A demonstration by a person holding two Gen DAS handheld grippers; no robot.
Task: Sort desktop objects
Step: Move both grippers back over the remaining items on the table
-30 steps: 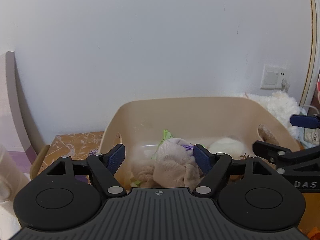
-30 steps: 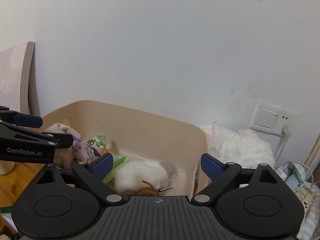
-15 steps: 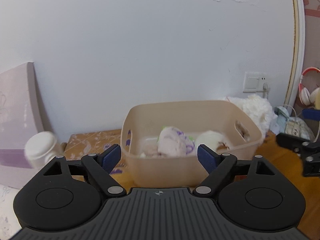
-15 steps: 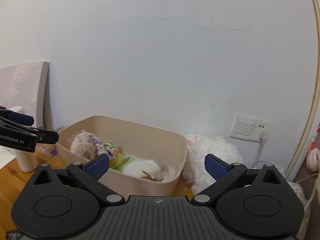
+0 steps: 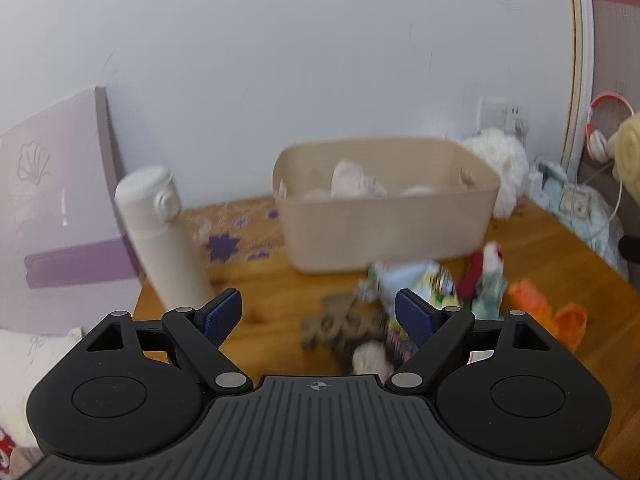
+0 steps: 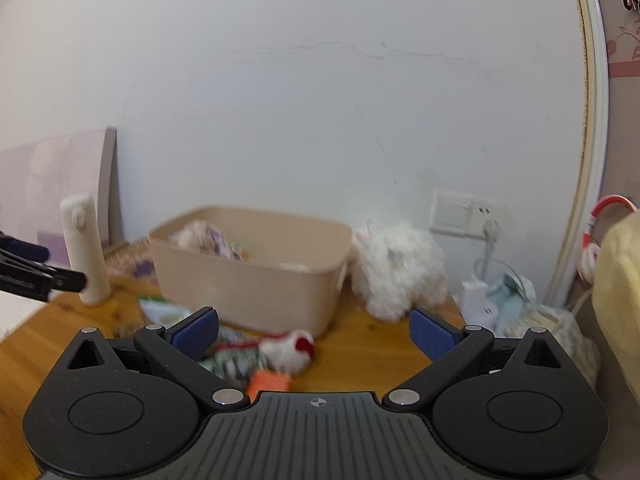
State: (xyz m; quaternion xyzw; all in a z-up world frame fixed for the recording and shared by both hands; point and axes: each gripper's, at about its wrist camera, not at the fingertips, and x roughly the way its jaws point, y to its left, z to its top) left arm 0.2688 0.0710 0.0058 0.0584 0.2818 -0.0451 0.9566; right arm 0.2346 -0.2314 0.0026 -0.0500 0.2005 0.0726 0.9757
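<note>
Inspecting from the left: a tall white plastic flask [image 5: 160, 236] stands left of the beige plastic bin [image 5: 386, 208] holding soft toys. My left gripper [image 5: 319, 317] has just spread, released and empty. In front of the bin lies a mixed toy pile [image 5: 420, 300]. My right gripper [image 6: 314, 332] gapes, empty.

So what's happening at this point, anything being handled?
Nothing is held. The left gripper and right gripper are both open and empty, back from the beige bin, which already holds a few soft items. A blurred pile of small toys and packets lies on the wooden table in front of the bin. A white bottle stands left of it.
</note>
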